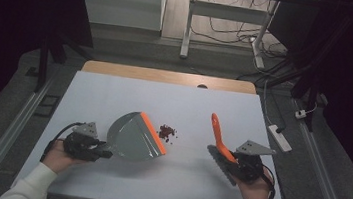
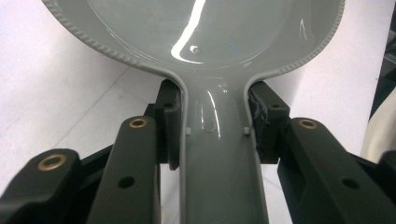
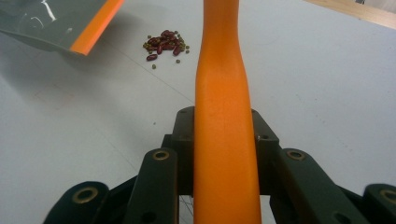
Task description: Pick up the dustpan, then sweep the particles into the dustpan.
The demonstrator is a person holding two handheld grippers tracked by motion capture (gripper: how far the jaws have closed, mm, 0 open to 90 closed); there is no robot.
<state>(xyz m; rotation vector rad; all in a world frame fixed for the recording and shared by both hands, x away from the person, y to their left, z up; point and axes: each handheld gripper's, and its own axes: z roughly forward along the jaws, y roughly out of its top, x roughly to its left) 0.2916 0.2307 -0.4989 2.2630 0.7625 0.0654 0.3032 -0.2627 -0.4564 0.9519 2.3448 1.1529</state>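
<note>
A grey dustpan (image 1: pixel 132 136) with an orange front lip (image 1: pixel 153 132) lies tilted on the white table (image 1: pixel 115 92), its lip facing a small pile of dark red beans (image 1: pixel 166 132). My left gripper (image 1: pixel 102 150) is shut on the dustpan's handle (image 2: pixel 219 154), one pad on each side. My right gripper (image 1: pixel 232 160) is shut on an orange brush handle (image 1: pixel 218 133) that points away from me, with grey bristles (image 1: pixel 219 159) beside the jaws. In the right gripper view the handle (image 3: pixel 223 112) rises between the jaws, with the beans (image 3: pixel 166 43) and the dustpan's lip (image 3: pixel 95 25) beyond it.
A strip of bare wood (image 1: pixel 167 76) shows at the table's far edge. A power strip (image 1: pixel 281 137) hangs by the right edge. Desk legs and cables (image 1: pixel 232 33) stand on the floor behind.
</note>
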